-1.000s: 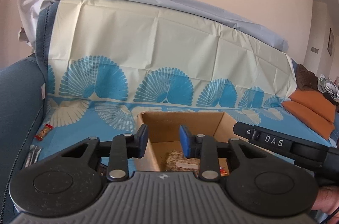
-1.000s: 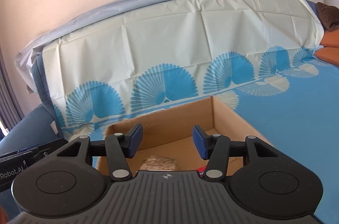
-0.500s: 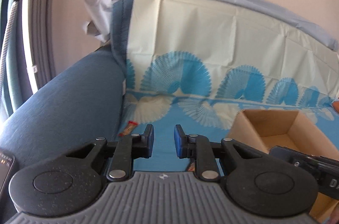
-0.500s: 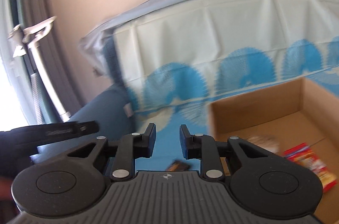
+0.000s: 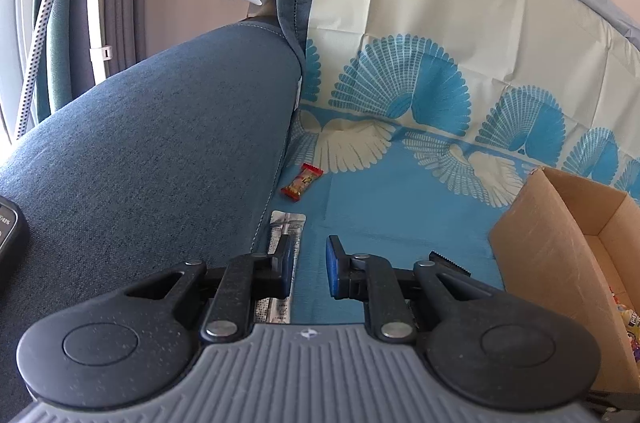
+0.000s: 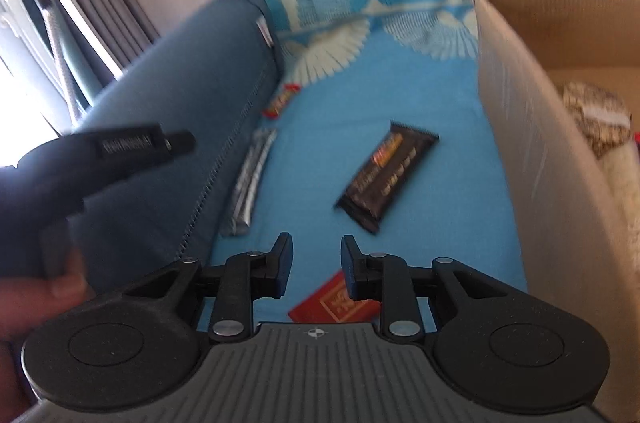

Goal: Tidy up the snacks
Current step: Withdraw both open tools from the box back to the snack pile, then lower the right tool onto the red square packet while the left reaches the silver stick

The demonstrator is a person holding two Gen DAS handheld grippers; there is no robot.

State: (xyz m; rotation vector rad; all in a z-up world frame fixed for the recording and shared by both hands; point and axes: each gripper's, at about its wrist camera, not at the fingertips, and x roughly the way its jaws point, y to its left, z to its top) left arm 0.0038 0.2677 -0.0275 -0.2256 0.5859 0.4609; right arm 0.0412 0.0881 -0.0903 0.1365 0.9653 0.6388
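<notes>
My left gripper [image 5: 307, 271] is open and empty over the blue cloth, just right of a silver packet [image 5: 285, 243] by the sofa arm. A small red candy bar [image 5: 301, 181] lies farther back. My right gripper [image 6: 314, 269] is open and empty above a red packet [image 6: 332, 303]. Ahead of it lie a dark chocolate bar [image 6: 386, 177], the silver packet [image 6: 252, 179] and the red candy bar [image 6: 281, 99]. The cardboard box [image 6: 532, 143] stands at the right with snacks inside; it also shows in the left wrist view [image 5: 560, 247].
The blue sofa arm [image 5: 140, 163] rises at the left. A patterned blue-and-white cloth [image 5: 420, 215] covers the seat and backrest. The left gripper's body and the hand holding it [image 6: 100, 159] show at the left of the right wrist view. Curtains [image 6: 80, 3] hang behind.
Both grippers have swung left and tipped down, away from the box and toward the snacks lying on the seat. Both jaws have narrowed but stay open.
</notes>
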